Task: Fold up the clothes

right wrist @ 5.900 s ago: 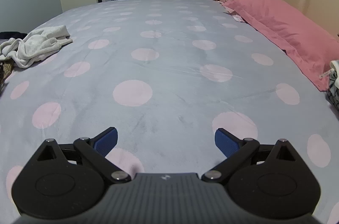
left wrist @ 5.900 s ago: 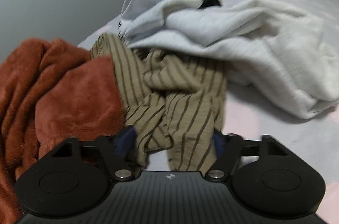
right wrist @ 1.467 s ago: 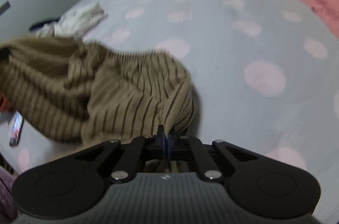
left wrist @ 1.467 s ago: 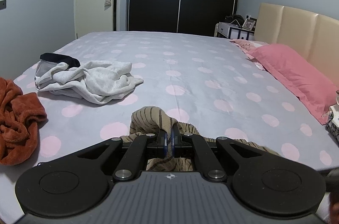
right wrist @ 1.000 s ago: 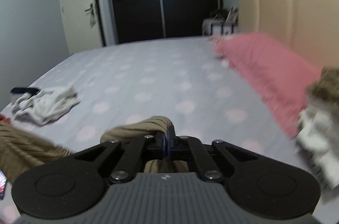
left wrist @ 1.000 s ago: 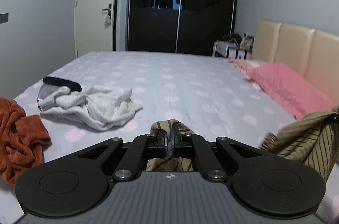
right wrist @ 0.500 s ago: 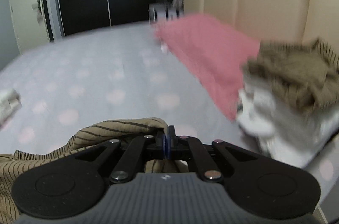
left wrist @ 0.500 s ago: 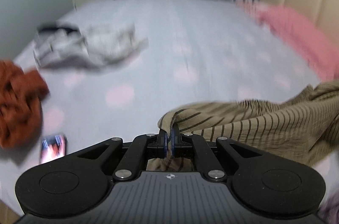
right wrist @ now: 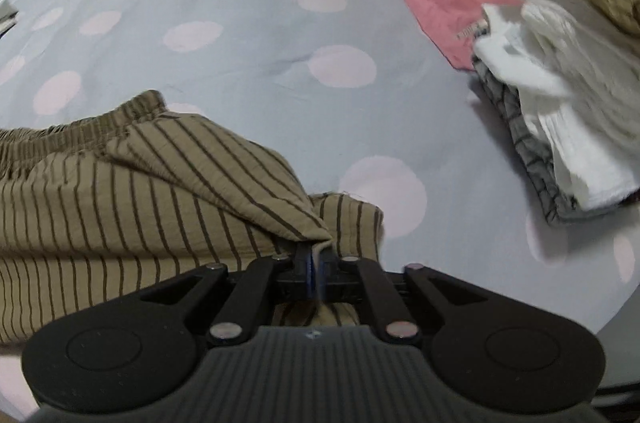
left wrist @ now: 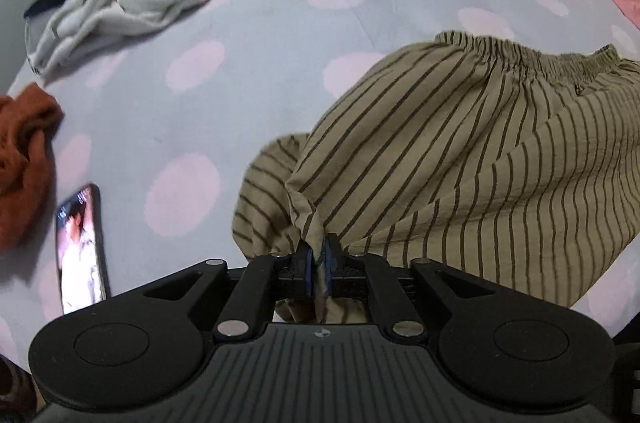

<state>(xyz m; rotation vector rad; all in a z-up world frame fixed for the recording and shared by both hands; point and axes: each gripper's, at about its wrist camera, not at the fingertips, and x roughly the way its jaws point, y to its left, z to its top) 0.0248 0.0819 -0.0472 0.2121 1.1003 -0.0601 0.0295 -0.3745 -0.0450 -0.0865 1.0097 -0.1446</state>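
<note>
Each tool, left tool and right tool, was clamped on the striped shorts, spread over the bed.

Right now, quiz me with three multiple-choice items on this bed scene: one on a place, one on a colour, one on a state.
1. Where does the lit smartphone lie?
A. On the pink pillow
B. On the dotted bedspread, beside the rust-orange fleece garment
C. On top of the folded stack

2. What colour are the dots on the grey bedspread?
A. Pale pink
B. Green
C. Black

3. What state is the left gripper in?
A. Wide open above the bed
B. Shut on the white towel
C. Shut on the tan dark-striped garment

Answers:
1. B: the phone rests on the bedspread next to the rust-orange fleece garment.
2. A: pale pink rounds cover the sheet.
3. C: an edge of the tan dark-striped garment is pinched between its blue pads; the right gripper grips it too.
</note>
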